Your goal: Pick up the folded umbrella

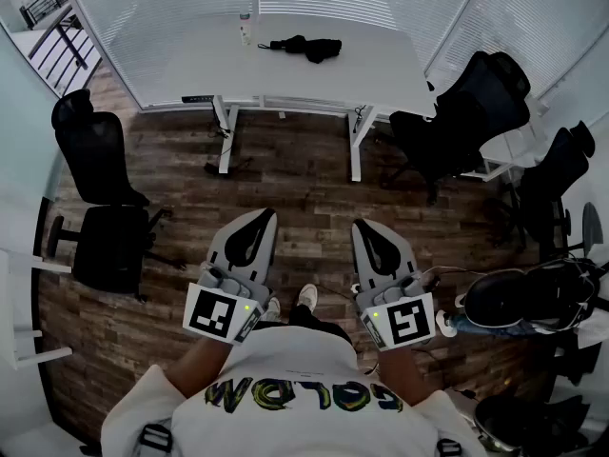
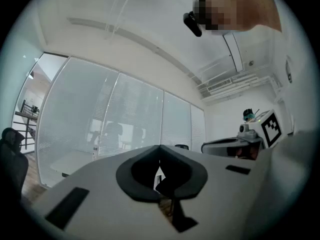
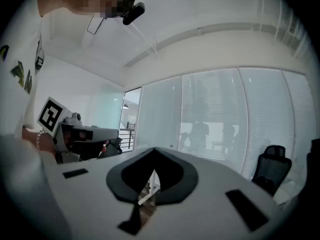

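Up on the tabletop (image 1: 381, 65): folded umbrella (image 1: 306, 48) lies toward the back edge, bottle (image 1: 245, 29) near it.
Wood floor (image 1: 304, 179): wide open between me and it, chairs (image 1: 95, 150) off to both sides.
Left gripper (image 1: 265, 215): closed, empty.
Right gripper (image 1: 363, 225): same, closed on nothing.
Gripper views: mostly blinds (image 3: 240, 114); the umbrella only shows from my head view.

Person's shirt (image 1: 276, 369), cut by bottom edge (head view); bottle (image 1: 245, 29) on desk (image 1: 381, 65), label too small

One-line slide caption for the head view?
Left gripper and right gripper, jaws shut and empty, face the white table where the folded umbrella lies near a bottle.
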### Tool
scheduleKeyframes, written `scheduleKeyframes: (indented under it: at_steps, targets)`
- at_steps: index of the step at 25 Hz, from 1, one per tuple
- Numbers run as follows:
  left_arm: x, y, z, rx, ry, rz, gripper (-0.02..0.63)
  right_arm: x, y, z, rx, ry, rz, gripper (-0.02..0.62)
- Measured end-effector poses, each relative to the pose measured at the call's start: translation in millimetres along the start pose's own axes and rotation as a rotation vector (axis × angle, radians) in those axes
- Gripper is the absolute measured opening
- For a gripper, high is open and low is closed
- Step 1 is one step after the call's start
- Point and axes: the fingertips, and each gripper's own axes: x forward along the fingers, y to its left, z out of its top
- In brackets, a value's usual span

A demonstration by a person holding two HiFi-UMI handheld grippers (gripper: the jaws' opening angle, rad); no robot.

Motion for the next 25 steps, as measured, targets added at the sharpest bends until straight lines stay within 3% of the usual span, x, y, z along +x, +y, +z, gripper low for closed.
scheduleKeyframes:
  at_steps: [14, 25]
  targets:
    - [83.7, -36.4, -23.8, -0.016, -0.002, 0.023, 0.012, -1.6, -99.9, -23.1, 0.014, -0.018, -0.007, 0.012]
    - [157.3, 19.2, -32.1, -0.007, 0.022, 0.051, 0.011, 79.0, -143.6, -31.6, 0.036, -0.004, 0.026, 0.012]
